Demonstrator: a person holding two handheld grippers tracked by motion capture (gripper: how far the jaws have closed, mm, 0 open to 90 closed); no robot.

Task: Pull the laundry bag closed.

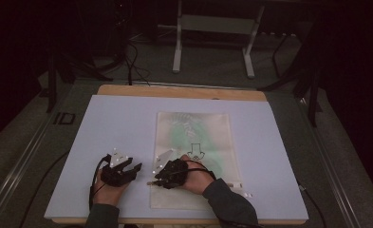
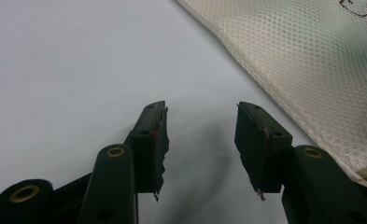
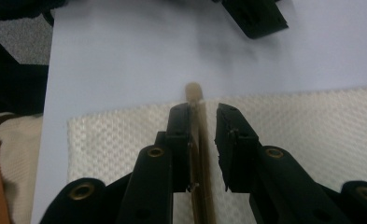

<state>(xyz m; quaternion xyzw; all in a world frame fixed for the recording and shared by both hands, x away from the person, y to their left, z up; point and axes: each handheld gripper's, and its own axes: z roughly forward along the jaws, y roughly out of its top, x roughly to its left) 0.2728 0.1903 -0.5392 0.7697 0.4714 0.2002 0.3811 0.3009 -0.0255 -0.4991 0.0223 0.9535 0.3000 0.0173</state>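
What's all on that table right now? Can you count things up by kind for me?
Handheld grippers: 2, the left gripper and the right gripper
Mesh bags: 1, the pale mesh bag
Thin sticks: 1, the stick across the bag's near end
Total: 4

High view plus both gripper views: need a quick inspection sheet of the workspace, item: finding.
Surface: pale mat on a wooden board.
Job's things: flat mesh bag with green print; thin stick across its near end.
Clutter: nothing seen.
Grippers: left gripper open over bare mat beside the bag; right gripper straddling the stick, jaws not closed on it.
Cables: one trails from each gripper; more cables on the floor.
Surroundings: dark room, metal frame legs beyond the table.
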